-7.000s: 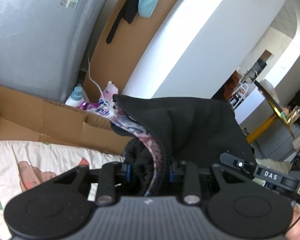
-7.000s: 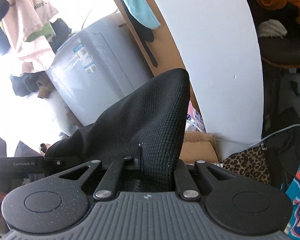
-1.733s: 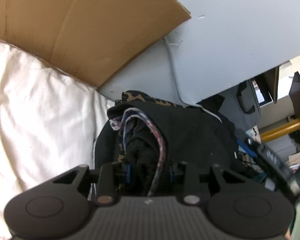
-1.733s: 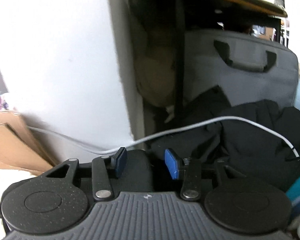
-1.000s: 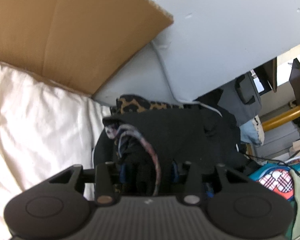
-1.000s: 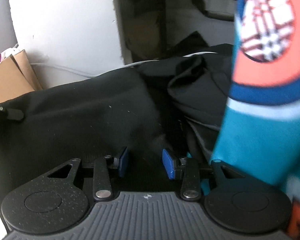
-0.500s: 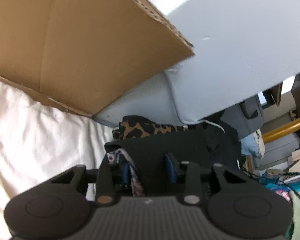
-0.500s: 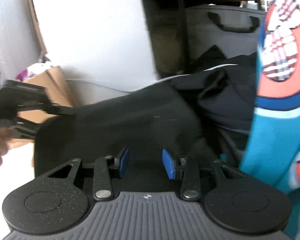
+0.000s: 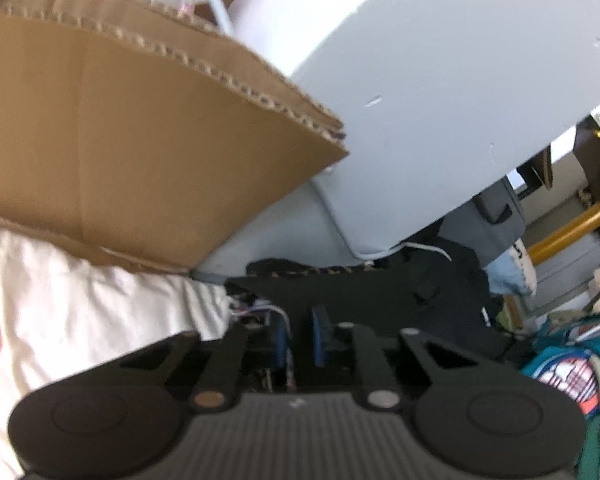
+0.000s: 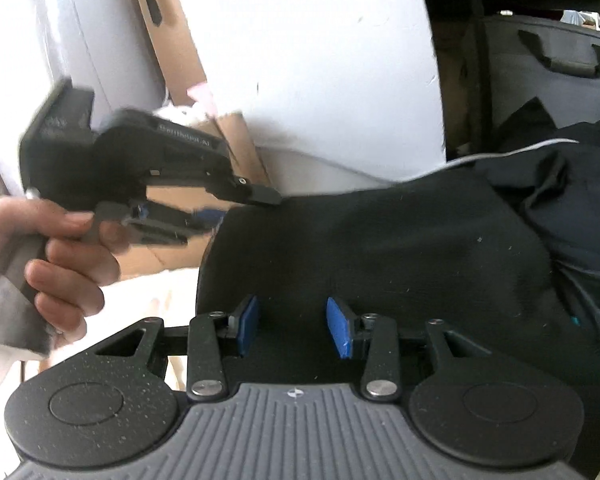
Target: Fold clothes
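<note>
While left tongs [image 9: 298,336] are closing, nothing clearly gripped | black knit garment [image 10: 380,248] folded on cream bedsheet [image 9: 100,312], beside cardboard box [image 9: 120,140] | right tongs [image 10: 294,326] apart over garment, empty

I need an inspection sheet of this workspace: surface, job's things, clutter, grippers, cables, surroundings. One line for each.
Surface: cream bedsheet with a pink print.
Job's things: folded black knit garment lying flat.
Clutter: dark clothes pile; leopard-print fabric; teal printed garment.
Grippers: left gripper jaws closing, nothing clearly between them; right gripper open over the garment, empty.
Cables: white cable across the dark pile.
Surroundings: cardboard box; white panel; grey bag.
</note>
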